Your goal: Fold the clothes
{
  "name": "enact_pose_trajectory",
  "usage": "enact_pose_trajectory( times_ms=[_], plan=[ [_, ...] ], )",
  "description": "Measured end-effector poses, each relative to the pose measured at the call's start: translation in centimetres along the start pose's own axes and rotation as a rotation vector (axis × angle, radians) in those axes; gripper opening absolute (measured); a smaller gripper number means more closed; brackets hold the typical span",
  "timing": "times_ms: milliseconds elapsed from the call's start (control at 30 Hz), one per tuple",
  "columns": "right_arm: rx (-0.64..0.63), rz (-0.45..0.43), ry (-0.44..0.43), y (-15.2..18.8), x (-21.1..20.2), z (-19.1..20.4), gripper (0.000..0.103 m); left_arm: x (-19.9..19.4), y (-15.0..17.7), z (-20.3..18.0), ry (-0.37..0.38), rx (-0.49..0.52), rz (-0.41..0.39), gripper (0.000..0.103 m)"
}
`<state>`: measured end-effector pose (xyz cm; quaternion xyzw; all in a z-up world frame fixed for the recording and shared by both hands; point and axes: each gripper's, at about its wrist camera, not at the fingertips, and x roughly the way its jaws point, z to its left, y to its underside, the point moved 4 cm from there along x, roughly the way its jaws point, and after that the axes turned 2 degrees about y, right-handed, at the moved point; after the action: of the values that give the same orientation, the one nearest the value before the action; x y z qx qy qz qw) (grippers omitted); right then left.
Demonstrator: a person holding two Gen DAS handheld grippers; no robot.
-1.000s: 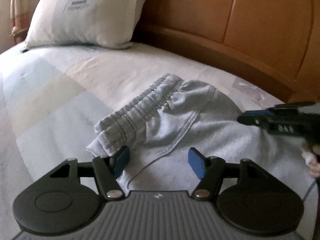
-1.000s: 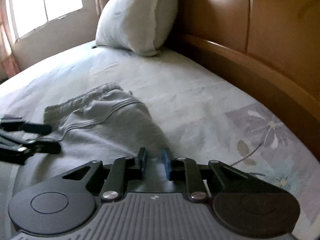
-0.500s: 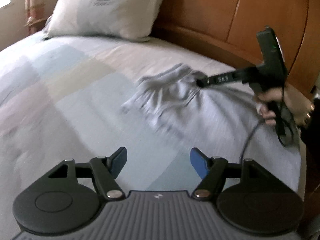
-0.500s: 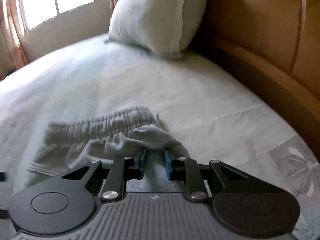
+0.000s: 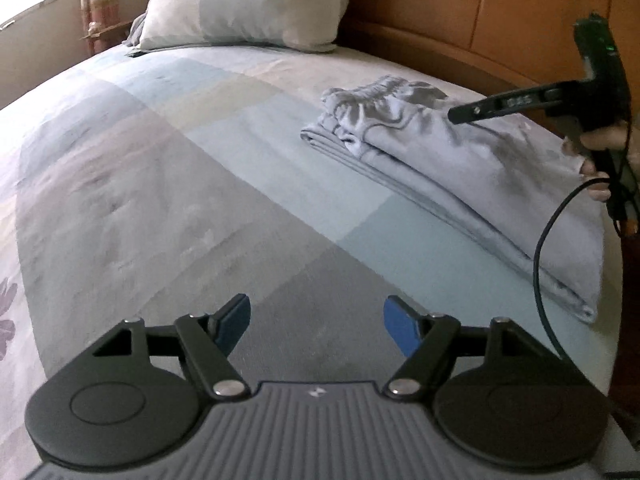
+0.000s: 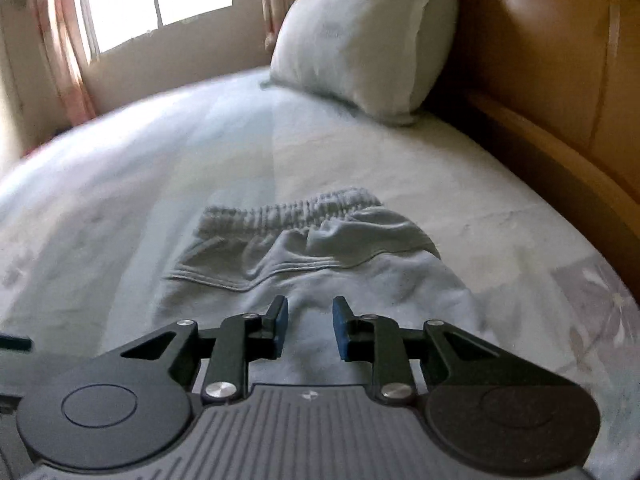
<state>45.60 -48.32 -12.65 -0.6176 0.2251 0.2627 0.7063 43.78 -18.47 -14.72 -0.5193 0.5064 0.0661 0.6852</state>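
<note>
Light grey sweatpants (image 5: 460, 168) lie folded lengthwise on the bed near its right edge, elastic waistband toward the pillow. In the right wrist view they (image 6: 312, 256) lie just ahead of my right gripper (image 6: 310, 328), whose blue pads stand a little apart with nothing between them, above the cloth. My left gripper (image 5: 316, 328) is wide open and empty over bare bedsheet, well short of the pants. The right gripper (image 5: 460, 114) also shows in the left wrist view, hovering over the pants near the waistband.
A white pillow (image 5: 248, 4) leans against the wooden headboard (image 5: 460, 8) at the back. The patchwork bedsheet (image 5: 180, 168) spreads to the left. A window with curtains (image 6: 156, 4) is at the far left. A black cable (image 5: 540, 248) hangs from the right gripper.
My left gripper drew back from the pants and now sits over bare sheet. My right gripper let go of the cloth, opened slightly and lifted; the pants lie folded over.
</note>
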Motion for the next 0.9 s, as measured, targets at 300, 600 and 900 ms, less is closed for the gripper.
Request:
enact_pose_trajectory(
  times_ms=[300, 600, 900],
  plan=[
    [-0.103, 0.02, -0.017, 2.4, -2.6, 3.1, 0.047, -1.9, 1.3, -1.3, -0.002, 0.004, -0.025, 0.08],
    [-0.113, -0.01, -0.015, 4.6, -4.9, 4.7, 0.056, -3.2, 2.6, -3.5, -0.012, 0.043, -0.023, 0.087],
    [-0.074, 0.013, -0.033, 9.0, -10.7, 5.7, 0.061, -3.9, 3.5, -5.2, -0.077, 0.066, -0.02, 0.09]
  ],
)
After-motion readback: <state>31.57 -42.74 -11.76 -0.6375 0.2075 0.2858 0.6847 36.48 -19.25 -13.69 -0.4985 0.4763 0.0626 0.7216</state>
